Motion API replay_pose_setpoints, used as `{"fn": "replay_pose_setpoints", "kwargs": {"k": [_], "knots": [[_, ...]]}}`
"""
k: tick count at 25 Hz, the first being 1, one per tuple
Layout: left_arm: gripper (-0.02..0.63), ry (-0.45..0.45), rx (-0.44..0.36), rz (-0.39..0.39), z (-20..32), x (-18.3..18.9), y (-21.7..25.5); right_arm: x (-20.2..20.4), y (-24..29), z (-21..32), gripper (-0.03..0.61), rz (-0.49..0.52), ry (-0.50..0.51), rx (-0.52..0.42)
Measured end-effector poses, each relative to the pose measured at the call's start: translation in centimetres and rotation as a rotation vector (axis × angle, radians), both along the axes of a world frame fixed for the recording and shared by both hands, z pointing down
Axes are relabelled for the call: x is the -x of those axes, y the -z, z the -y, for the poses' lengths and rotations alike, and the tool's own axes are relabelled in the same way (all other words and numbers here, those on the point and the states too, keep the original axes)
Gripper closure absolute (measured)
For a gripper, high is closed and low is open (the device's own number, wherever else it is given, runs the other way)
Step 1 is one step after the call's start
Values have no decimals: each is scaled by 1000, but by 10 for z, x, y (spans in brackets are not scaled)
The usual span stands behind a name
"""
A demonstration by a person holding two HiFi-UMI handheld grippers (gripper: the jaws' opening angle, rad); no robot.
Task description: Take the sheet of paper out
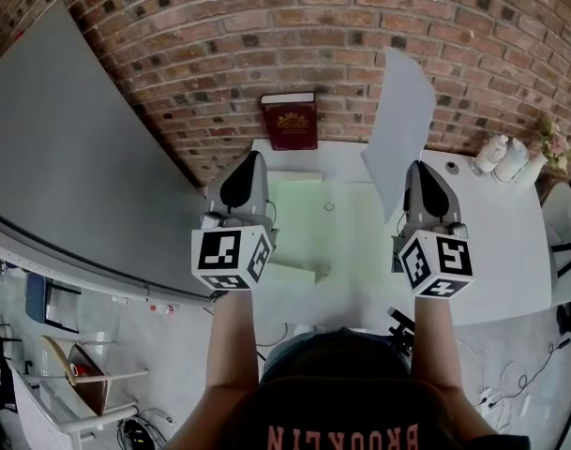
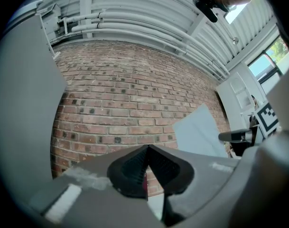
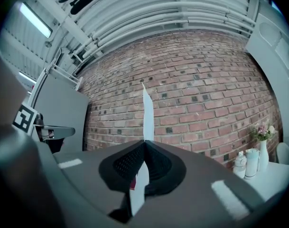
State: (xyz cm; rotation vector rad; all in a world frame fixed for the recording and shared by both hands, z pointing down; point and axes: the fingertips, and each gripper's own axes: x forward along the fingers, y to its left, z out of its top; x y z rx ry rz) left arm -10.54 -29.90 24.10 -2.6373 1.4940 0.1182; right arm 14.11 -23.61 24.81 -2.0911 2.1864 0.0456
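Aloft, right gripper (image 1: 419,172) clamped tight on the sheet of paper (image 1: 403,120), sheet standing upright above the white table (image 1: 496,228), before the brick wall (image 1: 219,45), left gripper (image 1: 251,162) closed on nothing, red book (image 1: 290,122) beyond.

Maroon book (image 1: 289,122) against brick wall (image 1: 219,26); seemingly 2 bottles (image 1: 501,155).

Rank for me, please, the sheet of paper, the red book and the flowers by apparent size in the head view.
Largest: sheet of paper, though it is held up nearer the camera.
Then: red book.
Smallest: flowers.
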Motion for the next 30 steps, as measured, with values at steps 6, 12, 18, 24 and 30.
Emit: {"fn": "replay_pose_setpoints", "kwargs": {"k": [6, 12, 18, 24, 30], "knots": [[614, -4, -28, 5, 1, 0, 12, 3, 9, 3, 577, -15, 6, -8], [614, -6, -42, 4, 0, 0, 17, 3, 11, 5, 577, -28, 3, -3], [614, -1, -50, 6, 0, 3, 20, 4, 18, 6, 578, -43, 0, -11], [614, 11, -62, 9, -1, 6, 25, 5, 22, 5, 578, -62, 2, -18], [614, 23, -70, 6, -1, 11, 27, 5, 24, 3, 577, -66, 2, -24]]}}
